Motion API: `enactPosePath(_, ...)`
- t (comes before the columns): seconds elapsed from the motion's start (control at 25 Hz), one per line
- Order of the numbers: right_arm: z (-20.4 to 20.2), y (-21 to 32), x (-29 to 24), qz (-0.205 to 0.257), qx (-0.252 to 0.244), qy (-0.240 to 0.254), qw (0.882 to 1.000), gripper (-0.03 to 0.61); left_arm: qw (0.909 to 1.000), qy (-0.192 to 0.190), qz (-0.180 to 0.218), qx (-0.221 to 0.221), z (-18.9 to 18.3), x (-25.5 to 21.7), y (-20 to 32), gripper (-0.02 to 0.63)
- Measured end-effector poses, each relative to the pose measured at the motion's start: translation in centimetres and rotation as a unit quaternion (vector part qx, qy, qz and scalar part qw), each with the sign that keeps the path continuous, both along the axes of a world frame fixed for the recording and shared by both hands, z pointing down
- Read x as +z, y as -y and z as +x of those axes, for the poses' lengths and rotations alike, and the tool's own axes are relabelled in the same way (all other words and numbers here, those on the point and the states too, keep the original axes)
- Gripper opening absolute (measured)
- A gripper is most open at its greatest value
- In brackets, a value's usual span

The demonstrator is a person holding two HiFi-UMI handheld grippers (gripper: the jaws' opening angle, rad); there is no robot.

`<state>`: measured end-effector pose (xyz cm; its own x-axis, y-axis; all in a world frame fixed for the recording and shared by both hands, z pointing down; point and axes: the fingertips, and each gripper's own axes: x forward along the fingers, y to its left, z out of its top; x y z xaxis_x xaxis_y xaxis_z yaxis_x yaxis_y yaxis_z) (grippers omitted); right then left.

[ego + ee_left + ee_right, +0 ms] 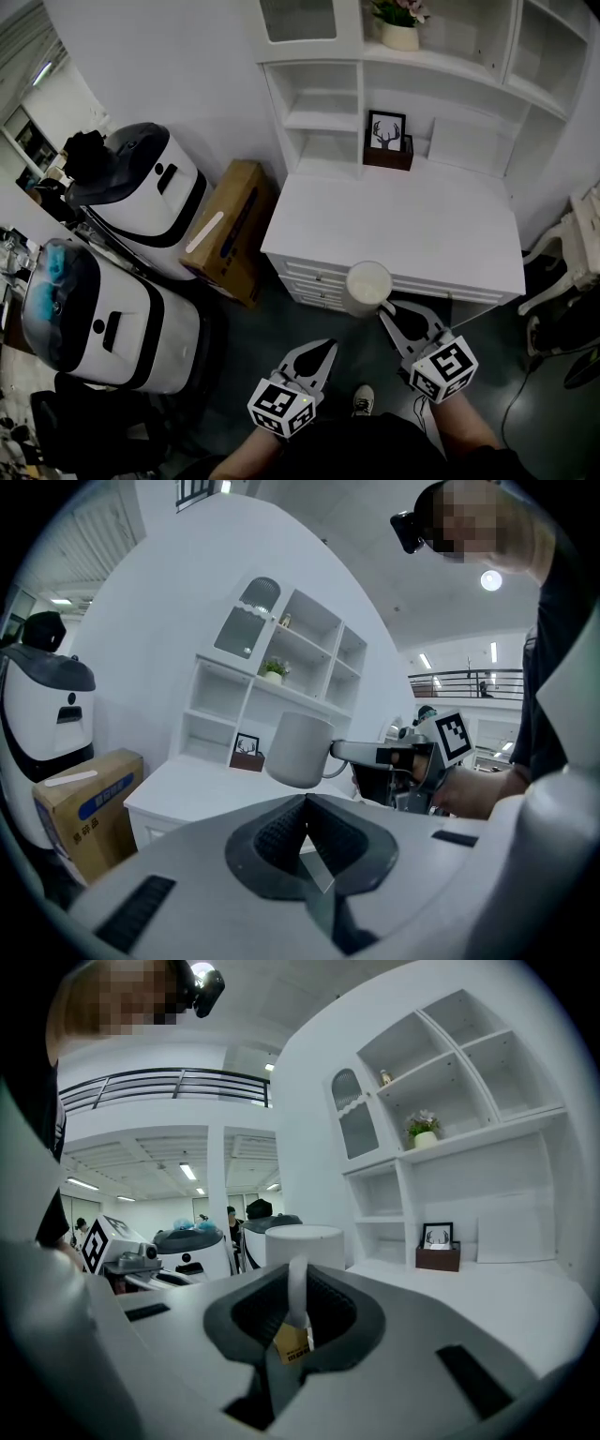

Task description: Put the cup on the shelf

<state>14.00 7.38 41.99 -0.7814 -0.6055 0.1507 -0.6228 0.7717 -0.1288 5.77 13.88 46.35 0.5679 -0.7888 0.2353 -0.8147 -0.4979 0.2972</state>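
At white desk edge: right tongs pinch cup handle; shelf behind.

The white round cup is looking smooth and matt, ceramic-like. The white painted desk is showing a smooth satin top. The brown cardboard box is looking dull. 2 white plastic machines are gleaming glossy. The left gripper is showing ribbed dark pads.
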Motion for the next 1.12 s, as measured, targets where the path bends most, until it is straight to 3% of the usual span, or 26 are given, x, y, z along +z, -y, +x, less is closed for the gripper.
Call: enactPosePath(1.12, 5.3, 3.5, -0.5, 0.005, -0.04, 0.019, 0.999, 0.032, 0.9992, 0.022, 0.004, -0.033, 6.0, -0.9, 2.8, 0.005)
